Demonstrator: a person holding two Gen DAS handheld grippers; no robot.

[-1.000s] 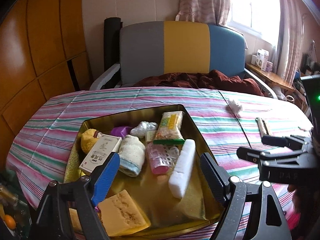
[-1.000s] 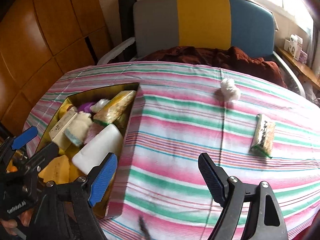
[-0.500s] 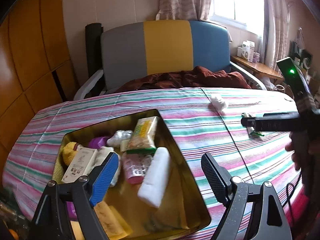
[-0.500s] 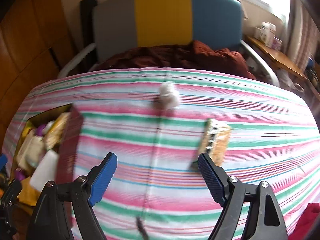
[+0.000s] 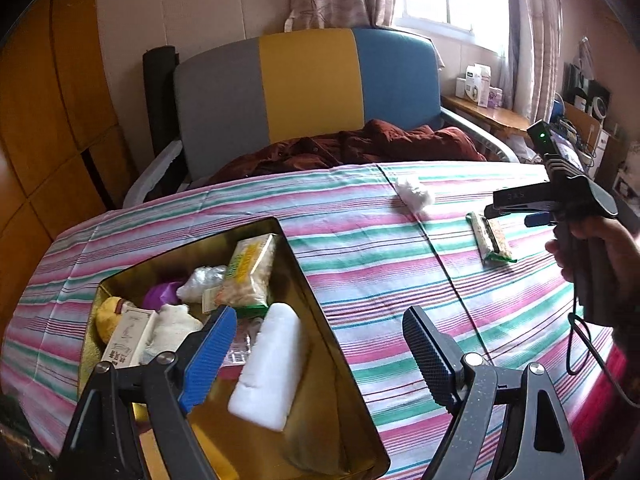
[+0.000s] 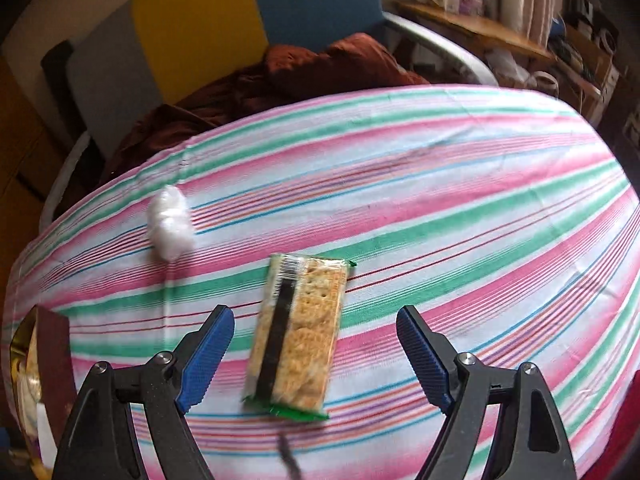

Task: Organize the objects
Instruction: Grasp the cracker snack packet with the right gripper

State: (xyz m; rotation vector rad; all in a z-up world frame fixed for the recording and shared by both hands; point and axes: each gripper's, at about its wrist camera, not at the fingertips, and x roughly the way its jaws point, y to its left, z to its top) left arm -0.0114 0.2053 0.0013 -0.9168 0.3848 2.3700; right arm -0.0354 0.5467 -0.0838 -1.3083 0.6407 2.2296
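A gold tin box (image 5: pixel 308 280) on the striped tablecloth holds several items: a cracker pack (image 5: pixel 248 272), a white block (image 5: pixel 268 372), a small carton (image 5: pixel 126 336). My left gripper (image 5: pixel 316 356) is open and empty above the box's right rim. A loose cracker pack (image 6: pixel 298 332) lies on the cloth between the open jaws of my right gripper (image 6: pixel 316 354), a little ahead of the tips. It also shows in the left wrist view (image 5: pixel 492 236), under the right gripper (image 5: pixel 520 208). A white wad (image 6: pixel 170 226) lies further left on the cloth.
The round table (image 6: pixel 460 184) has a pink, green and white striped cloth. A grey, yellow and blue chair (image 5: pixel 308 84) with a dark red blanket (image 5: pixel 352 148) stands behind it. A wooden shelf with boxes (image 5: pixel 480 92) is at the right. The box edge (image 6: pixel 52 356) is at my left.
My right gripper has swung right, away from the box, and come down over the loose cracker pack. My left gripper has drawn back and turned right. Both stay open.
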